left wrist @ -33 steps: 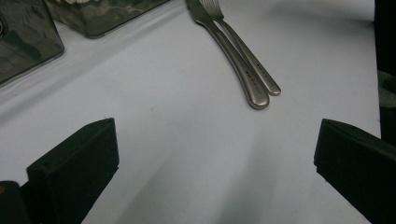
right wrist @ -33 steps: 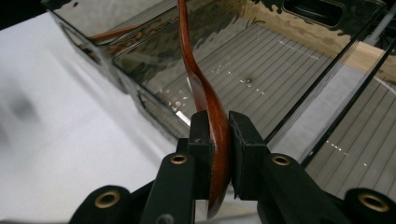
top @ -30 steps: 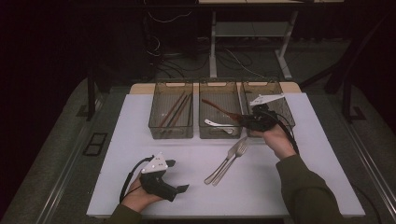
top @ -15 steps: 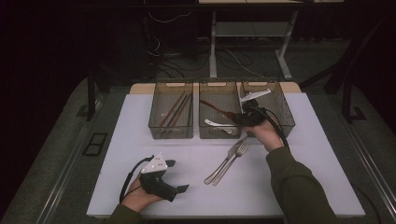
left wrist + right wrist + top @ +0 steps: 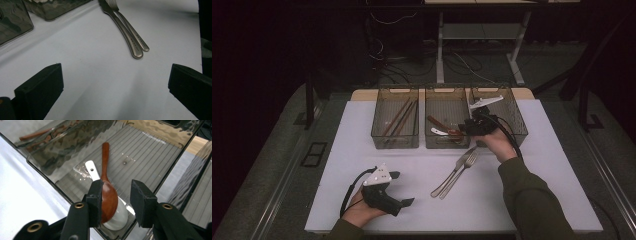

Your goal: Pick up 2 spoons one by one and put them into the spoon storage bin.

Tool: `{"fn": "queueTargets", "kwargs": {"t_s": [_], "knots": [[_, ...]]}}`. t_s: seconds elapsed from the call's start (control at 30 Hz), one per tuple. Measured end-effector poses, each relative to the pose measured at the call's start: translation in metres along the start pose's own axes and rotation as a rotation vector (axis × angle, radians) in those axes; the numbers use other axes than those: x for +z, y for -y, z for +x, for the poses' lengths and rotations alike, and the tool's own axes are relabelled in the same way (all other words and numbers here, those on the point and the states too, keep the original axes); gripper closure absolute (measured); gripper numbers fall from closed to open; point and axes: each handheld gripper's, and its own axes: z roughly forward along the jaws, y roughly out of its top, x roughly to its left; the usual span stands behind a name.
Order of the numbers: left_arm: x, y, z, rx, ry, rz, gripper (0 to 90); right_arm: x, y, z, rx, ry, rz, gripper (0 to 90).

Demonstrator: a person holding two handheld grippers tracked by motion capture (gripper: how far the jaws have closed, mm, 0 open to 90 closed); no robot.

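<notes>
1. Inside the middle bin (image 5: 447, 92), a brown wooden spoon (image 5: 108, 192) lies on top of a white spoon (image 5: 117, 216), its bowl at the near end and its handle pointing to the far wall.
2. Right gripper (image 5: 117, 195) hangs just above the brown spoon's bowl; its fingers (image 5: 141, 200) have just been opening and stand at a moderate gap, one finger close beside the bowl, the pads not pressing on it.
3. High view: the right gripper (image 5: 473, 126) sits at the near right corner of that bin.
4. Chopsticks (image 5: 399, 117) lie in the left bin (image 5: 394, 92); the right bin (image 5: 512, 107) stands beside the right hand.
5. Two forks (image 5: 455, 168) lie side by side on the white counter (image 5: 362, 130), just in front of the bins, tines toward the middle bin.
6. Left gripper (image 5: 387, 192) rests in the person's hand at the counter's near left, well apart from the forks (image 5: 130, 32); its fingers (image 5: 40, 87) stand wide, with bare counter between them.
</notes>
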Motion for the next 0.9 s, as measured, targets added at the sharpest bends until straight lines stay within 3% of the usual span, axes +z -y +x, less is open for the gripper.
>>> {"fn": "queueTargets", "kwargs": {"t_s": [0.27, 0.6, 0.9], "knots": [[0.000, 0.000, 0.000, -0.003, -0.001, 0.000, 0.0, -0.020, 0.000, -0.001, 0.038, -0.026, -0.070, 48.0], [0.000, 0.000, 0.000, -0.001, -0.002, 0.003, 0.0, -0.045, 0.009, 0.007, 0.000, -0.065, -0.113, 41.3], [0.000, 0.001, 0.000, -0.002, -0.004, 0.002, 0.0, -0.053, 0.027, 0.016, -0.027, -0.103, -0.118, 40.6]]}}
